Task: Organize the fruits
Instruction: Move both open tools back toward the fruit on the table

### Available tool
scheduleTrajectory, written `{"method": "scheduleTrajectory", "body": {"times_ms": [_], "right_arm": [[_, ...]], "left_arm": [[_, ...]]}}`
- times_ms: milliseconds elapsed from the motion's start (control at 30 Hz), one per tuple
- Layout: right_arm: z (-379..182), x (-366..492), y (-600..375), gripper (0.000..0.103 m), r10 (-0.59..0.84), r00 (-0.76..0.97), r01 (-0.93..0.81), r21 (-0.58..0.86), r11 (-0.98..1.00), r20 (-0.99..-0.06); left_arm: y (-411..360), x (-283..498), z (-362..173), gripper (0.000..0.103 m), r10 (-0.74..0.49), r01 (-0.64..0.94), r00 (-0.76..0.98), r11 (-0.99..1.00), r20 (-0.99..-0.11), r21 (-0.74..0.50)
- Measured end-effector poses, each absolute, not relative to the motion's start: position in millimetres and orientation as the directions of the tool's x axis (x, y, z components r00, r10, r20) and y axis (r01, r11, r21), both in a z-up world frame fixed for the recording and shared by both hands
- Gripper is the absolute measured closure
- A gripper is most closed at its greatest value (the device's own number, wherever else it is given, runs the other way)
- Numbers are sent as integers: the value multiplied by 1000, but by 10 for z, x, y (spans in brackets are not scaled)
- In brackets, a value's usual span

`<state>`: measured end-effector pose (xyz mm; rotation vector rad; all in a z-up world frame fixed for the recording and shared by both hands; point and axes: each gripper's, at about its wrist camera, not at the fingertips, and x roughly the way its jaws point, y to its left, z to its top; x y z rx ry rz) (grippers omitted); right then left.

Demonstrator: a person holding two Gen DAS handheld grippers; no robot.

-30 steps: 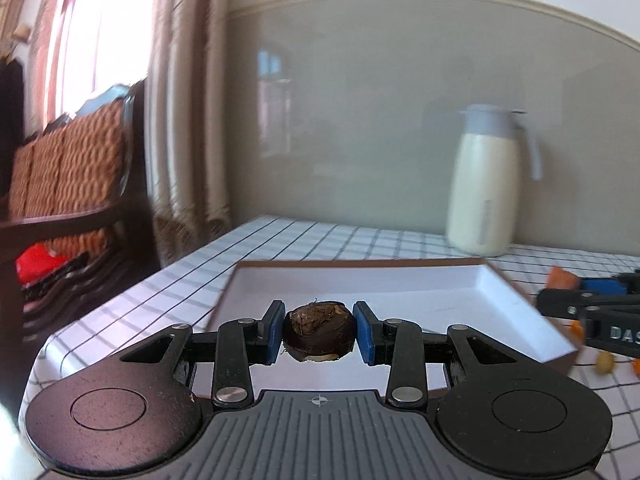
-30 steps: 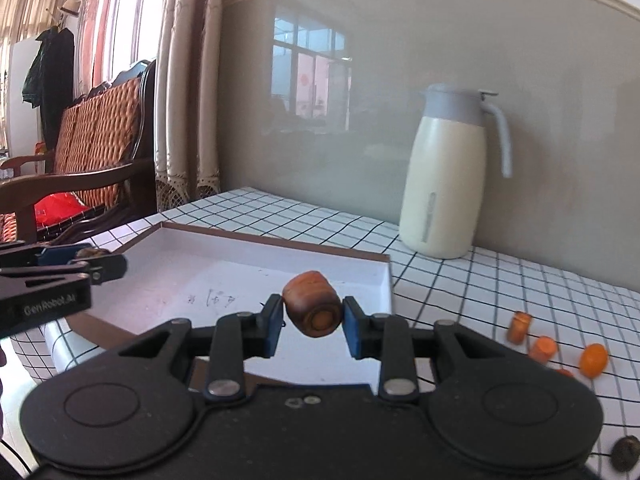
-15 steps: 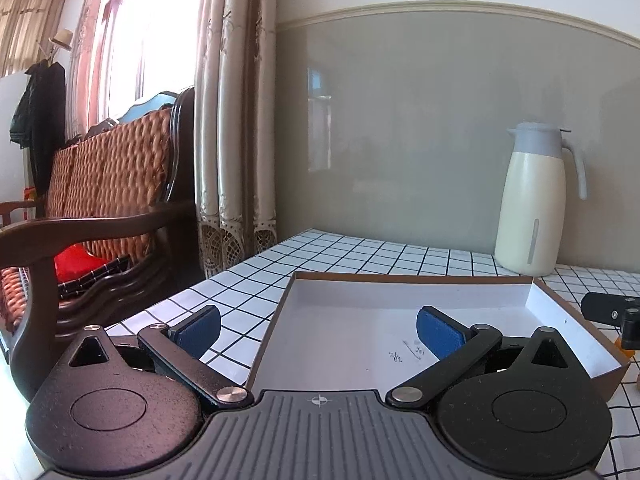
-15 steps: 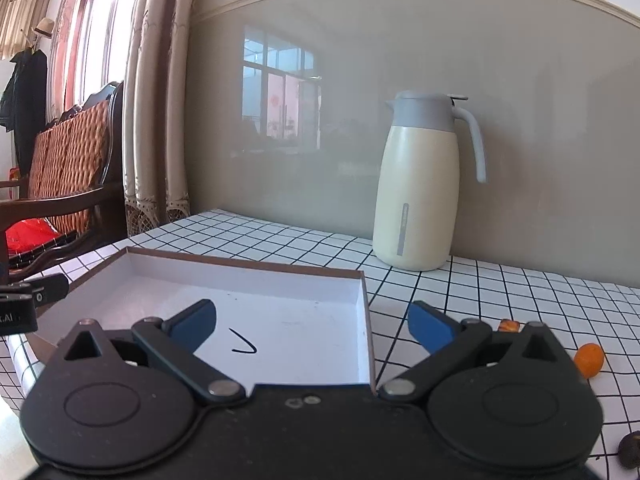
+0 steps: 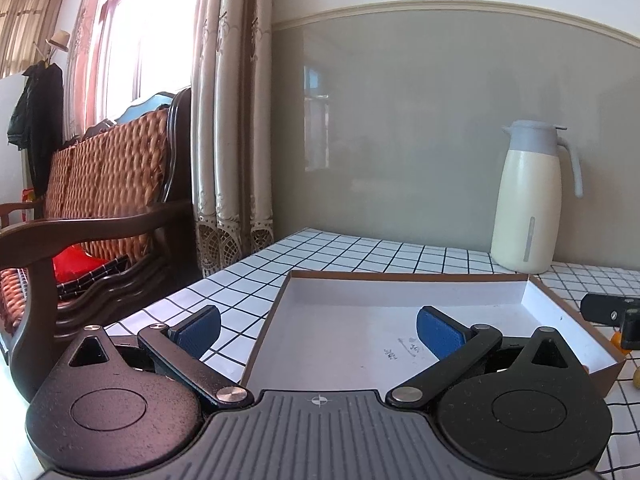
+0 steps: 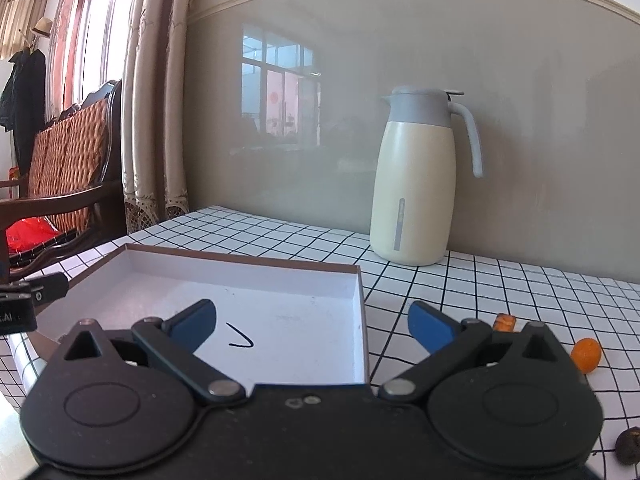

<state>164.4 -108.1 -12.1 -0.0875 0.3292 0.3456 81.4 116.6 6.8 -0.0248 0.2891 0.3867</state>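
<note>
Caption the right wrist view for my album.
Open right gripper above shallow white cardboard tray; small orange fruits wait beside it.

A shallow white box (image 6: 352, 292) with brown outer walls lies open ahead of the right tool (image 6: 312, 326). Right of that tool, on the checked worktop (image 6: 520, 288), lie an orange oval fruit (image 6: 585, 355), a smaller orange piece (image 6: 504, 322) and a dark brown fruit (image 6: 629, 449).

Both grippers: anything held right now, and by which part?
Nothing held. Left gripper and right gripper both have fingers spread wide, with only the white tray beyond the gap.
</note>
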Motion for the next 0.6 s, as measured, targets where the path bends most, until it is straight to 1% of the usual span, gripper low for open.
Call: {"method": "scheduleTrajectory", "body": {"times_ms": [233, 367, 600], "right_arm": [[-73, 1433, -1204, 6, 263, 919, -308, -118, 944, -294], [-38, 1371, -1315, 6, 222, 930, -277, -163, 947, -292], [-25, 1388, -1674, 6, 151, 934, -203, -136, 970, -323]], "left_arm": [[1052, 638, 170, 0, 320, -337, 920, 941, -226, -42], [932, 609, 180, 0, 277, -296, 935, 953, -223, -58], [638, 673, 175, 0, 210, -226, 950, 973, -229, -48]]}}
